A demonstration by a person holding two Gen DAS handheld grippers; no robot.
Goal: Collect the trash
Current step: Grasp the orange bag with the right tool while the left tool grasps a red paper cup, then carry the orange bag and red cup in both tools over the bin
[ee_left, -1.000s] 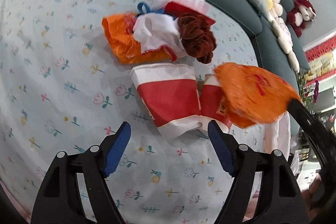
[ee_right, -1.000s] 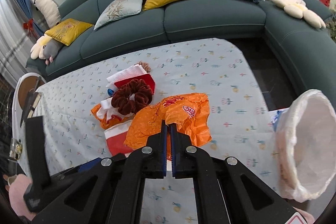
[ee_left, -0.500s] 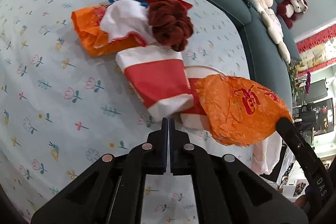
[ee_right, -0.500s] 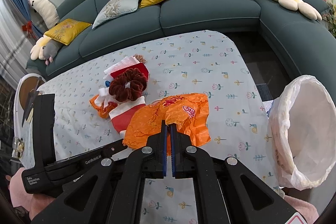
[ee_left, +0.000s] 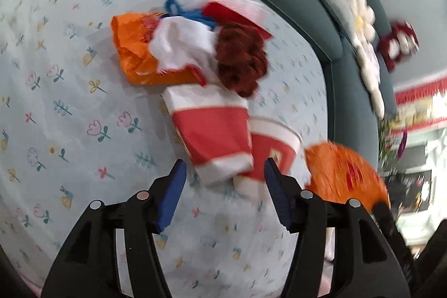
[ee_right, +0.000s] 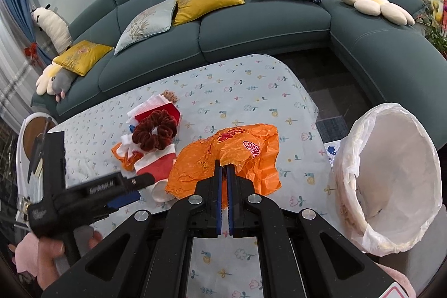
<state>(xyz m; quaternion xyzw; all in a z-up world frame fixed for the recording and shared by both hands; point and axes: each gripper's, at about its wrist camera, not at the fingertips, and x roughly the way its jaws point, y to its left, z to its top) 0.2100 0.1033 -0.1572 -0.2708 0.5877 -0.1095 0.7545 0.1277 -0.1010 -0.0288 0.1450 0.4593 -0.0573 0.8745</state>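
Note:
My right gripper [ee_right: 223, 169] is shut on an orange plastic bag [ee_right: 229, 155] and holds it above the table, left of the white-lined trash bin [ee_right: 391, 180]. The same bag shows blurred at the right of the left wrist view [ee_left: 343, 172]. My left gripper [ee_left: 223, 180] is open and empty, its jaws just in front of a flattened red and white paper cup [ee_left: 212, 136] and a second red cup [ee_left: 273, 147]. Behind them lies a pile: another orange bag [ee_left: 134, 57], white paper [ee_left: 178, 46] and a dark red scrunchie [ee_left: 240, 57].
The table carries a light blue flowered cloth [ee_right: 245, 91]. A teal sofa [ee_right: 251, 30] with cushions curves around its far and right sides. The bin stands off the table's right edge. A small round side table [ee_right: 30, 136] stands at the left.
My left gripper went from open to shut and is open again, now close in front of the red and white cups. My right gripper has carried the orange bag rightward, nearer the bin.

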